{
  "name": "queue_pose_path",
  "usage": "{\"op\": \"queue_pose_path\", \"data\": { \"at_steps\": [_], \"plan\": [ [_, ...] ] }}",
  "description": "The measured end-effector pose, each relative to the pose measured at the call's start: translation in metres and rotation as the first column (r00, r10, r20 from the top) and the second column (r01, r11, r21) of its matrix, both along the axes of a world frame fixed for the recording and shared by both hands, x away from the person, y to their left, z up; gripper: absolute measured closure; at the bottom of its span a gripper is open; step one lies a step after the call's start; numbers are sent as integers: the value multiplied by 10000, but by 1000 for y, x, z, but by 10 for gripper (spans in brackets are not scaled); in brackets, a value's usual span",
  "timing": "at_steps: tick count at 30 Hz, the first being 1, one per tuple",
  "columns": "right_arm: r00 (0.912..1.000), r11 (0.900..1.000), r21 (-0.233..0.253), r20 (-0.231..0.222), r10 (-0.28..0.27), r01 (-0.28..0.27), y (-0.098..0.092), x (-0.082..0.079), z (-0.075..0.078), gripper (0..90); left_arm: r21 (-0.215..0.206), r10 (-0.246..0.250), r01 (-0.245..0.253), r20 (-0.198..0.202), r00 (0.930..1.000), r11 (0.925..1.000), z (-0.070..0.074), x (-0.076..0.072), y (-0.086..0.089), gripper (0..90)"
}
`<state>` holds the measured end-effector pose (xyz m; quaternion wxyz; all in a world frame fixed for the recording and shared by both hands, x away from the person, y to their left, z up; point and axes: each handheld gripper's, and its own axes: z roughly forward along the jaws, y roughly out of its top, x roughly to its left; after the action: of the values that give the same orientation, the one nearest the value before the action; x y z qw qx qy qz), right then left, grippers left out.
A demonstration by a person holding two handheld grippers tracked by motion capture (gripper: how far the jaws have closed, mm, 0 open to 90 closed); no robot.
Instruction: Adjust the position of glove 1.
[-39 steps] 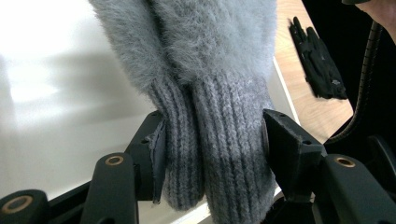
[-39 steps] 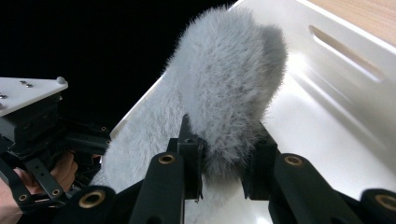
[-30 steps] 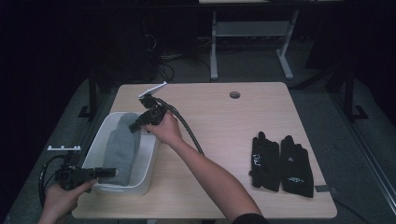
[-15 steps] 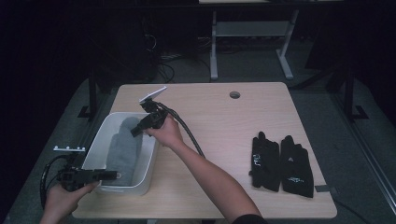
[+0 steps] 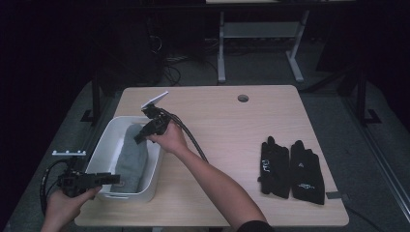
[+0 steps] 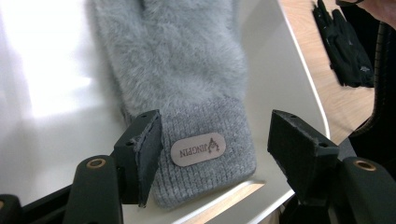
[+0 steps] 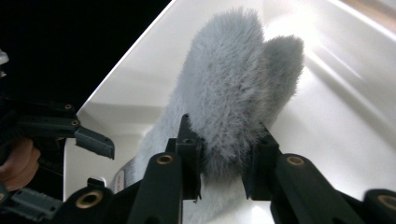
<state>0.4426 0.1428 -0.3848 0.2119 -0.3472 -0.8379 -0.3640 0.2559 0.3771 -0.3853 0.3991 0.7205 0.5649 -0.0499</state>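
Observation:
A grey fuzzy mitten (image 5: 130, 157) lies lengthwise in a white bin (image 5: 107, 142) on the left of the table. My right gripper (image 5: 139, 139) dips into the bin's far end. Its jaws pinch the furry fingertip end of the mitten (image 7: 233, 84), so my right gripper (image 7: 224, 140) is shut on it. My left gripper (image 5: 113, 178) hovers at the bin's near end, open. In the left gripper view its jaws straddle the mitten's knitted cuff (image 6: 205, 135) with a "JINGIN" label, without touching it.
A pair of black gloves (image 5: 290, 169) lies flat on the right side of the wooden table (image 5: 232, 125). A cable hole (image 5: 243, 98) sits near the far edge. The right gripper's cable trails across the table beside the bin.
My right gripper has dropped from above the bin's far rim down into the bin onto the mitten's tip. The left gripper has stayed near the bin's front end.

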Motion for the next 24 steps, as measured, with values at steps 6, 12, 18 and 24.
{"op": "queue_pose_path", "data": {
  "at_steps": [6,12,18,24],
  "plan": [
    [9984,9995,-20,463,-321,323,-5,4,8,647,7,-6,5,284,9996,10000,7,1,-3,350],
    [9969,9984,111,550,-566,561,-15,9,17,631,-13,-28,28,446,9990,10000,10,2,-5,350],
    [9963,9980,181,586,-621,612,-27,9,25,613,-18,-43,44,638,9980,10000,16,3,-8,350],
    [9961,9970,431,574,-670,646,-38,10,31,586,-113,-78,87,793,9968,9999,22,5,-13,348]
  ]
}}
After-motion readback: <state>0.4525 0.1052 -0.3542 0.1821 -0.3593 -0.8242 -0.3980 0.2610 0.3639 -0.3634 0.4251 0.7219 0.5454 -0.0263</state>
